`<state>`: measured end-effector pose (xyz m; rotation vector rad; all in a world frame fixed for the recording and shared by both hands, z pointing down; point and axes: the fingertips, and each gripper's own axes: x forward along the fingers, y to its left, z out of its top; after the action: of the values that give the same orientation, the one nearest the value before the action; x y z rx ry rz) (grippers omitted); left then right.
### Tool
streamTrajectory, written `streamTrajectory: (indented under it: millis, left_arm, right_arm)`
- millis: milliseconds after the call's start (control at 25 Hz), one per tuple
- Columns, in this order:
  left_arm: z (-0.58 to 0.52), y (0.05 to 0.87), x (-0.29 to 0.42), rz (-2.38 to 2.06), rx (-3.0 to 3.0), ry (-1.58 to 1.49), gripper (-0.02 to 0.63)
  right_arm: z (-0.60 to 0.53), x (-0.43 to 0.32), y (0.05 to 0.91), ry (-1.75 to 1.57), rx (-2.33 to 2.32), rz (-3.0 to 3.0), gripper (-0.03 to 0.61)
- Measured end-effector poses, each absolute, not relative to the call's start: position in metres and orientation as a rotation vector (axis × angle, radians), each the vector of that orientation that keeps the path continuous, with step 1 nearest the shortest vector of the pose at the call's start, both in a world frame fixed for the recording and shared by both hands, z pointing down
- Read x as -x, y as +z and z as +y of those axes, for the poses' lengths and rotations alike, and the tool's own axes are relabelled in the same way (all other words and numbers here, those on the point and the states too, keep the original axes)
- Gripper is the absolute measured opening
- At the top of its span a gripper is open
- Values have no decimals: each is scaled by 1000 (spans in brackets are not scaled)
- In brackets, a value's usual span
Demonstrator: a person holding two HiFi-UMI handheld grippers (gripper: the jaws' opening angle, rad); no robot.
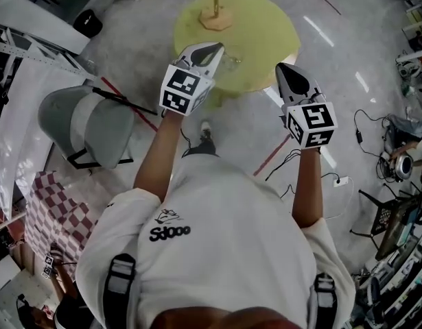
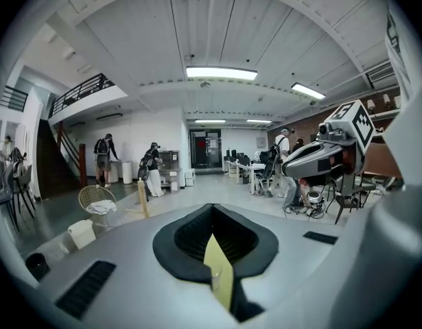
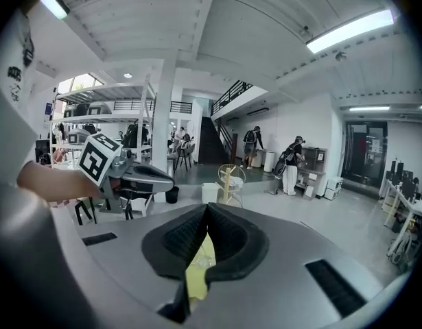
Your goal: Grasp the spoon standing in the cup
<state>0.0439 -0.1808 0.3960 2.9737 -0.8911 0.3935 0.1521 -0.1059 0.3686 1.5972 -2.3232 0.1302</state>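
A round yellow table (image 1: 265, 33) stands on the floor ahead of me. A small clear cup (image 1: 232, 61) sits near its front edge; the spoon in it is too small to make out. My left gripper (image 1: 214, 46) is held up over the table's near edge, jaws shut and empty. My right gripper (image 1: 280, 68) hovers to the right of the cup, also shut on nothing. In the left gripper view the cup (image 2: 215, 275) shows faintly on yellow through the slit below the closed jaws (image 2: 211, 211). The right gripper view shows the cup (image 3: 205, 260) the same way.
A wooden post stand (image 1: 216, 16) rises from the table's far side. A grey chair (image 1: 87, 125) is at the left, a checkered cloth (image 1: 49, 208) below it. Cables and a power strip (image 1: 341, 181) lie on the floor at the right. People stand far off in the hall.
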Motion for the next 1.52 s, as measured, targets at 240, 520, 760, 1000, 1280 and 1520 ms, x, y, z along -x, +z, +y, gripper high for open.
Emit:
streamTrajectory:
  millis: [240,520,760,1000,1280,1520]
  left_arm:
    - [-229,422,-39,-837,-2892,396,28]
    - [-269,455,-18,-847,-2790,428,28]
    - [-274,490,-10,-932,-2677,476,28]
    - [-273,503,-11,-1114,-2520,516,28]
    - [-270,545,8,-1260,-2331,557,28]
    - [-272,576,14,-1303,-2222,585,28]
  right_arm:
    - [-166,-140,395,225,-1526,-2334,25]
    - [-210,-113,433,252,-1344,-2334,95]
    - [-232,-98,469,264,-1095,-2378,126]
    - [-246,-97,503,235,-756,-2414,152]
    - [-275,-86,574,236,-513,-2376,167]
    - [-285,-74,621,200,-357,-2310,183]
